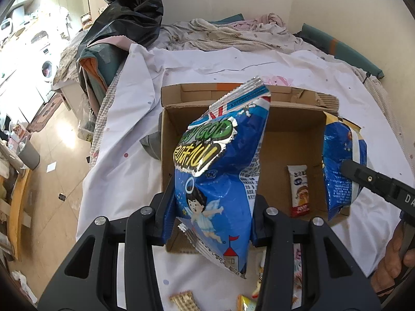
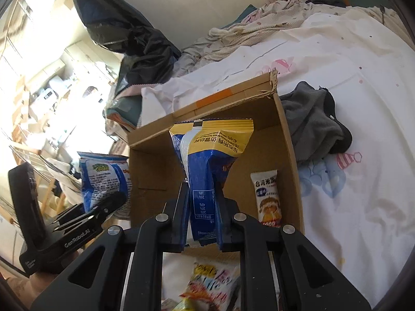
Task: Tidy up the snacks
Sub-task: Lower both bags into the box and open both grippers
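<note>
The left gripper [image 1: 211,213] is clamped on a blue angel-print snack bag [image 1: 220,160], which is held upright above the near wall of the cardboard box [image 1: 293,121]. The right gripper [image 2: 201,217] is closed around a blue-and-yellow snack bag [image 2: 210,155], raised over the box interior. A small rice-cracker packet [image 2: 267,199] is seen lying on the box floor. The box is set on a white printed sheet [image 2: 350,155], with loose snacks [image 2: 210,282] beneath the grippers.

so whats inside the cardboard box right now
One white snack bar lies on the floor of the cardboard box. The held blue bag covers part of the floor, so anything under it is hidden.
</note>
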`<state>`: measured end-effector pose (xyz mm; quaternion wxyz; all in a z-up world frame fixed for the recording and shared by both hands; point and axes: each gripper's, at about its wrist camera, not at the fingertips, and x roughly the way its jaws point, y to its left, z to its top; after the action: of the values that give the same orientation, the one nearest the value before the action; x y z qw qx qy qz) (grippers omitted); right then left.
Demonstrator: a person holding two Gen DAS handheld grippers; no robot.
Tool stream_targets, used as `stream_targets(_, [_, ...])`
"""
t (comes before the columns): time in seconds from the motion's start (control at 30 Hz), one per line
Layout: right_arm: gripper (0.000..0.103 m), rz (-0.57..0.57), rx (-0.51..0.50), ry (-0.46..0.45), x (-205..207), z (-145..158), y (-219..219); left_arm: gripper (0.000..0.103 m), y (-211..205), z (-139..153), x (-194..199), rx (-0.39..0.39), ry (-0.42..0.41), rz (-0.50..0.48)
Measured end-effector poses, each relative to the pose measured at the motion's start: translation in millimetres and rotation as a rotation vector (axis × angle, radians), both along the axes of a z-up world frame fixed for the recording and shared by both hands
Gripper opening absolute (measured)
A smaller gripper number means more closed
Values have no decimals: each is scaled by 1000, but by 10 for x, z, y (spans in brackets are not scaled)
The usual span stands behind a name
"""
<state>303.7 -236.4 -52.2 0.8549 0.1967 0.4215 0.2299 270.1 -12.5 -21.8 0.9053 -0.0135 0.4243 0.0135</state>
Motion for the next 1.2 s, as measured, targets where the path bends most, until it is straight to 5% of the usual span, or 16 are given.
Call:
stream_targets(0.37, [18, 23, -66, 73, 340, -311, 180, 40, 14, -188, 127, -73, 1, -25])
stream_targets(1.2, [21, 43, -86, 162, 379, -519, 224, 42, -73, -319, 204, -68, 51, -44])
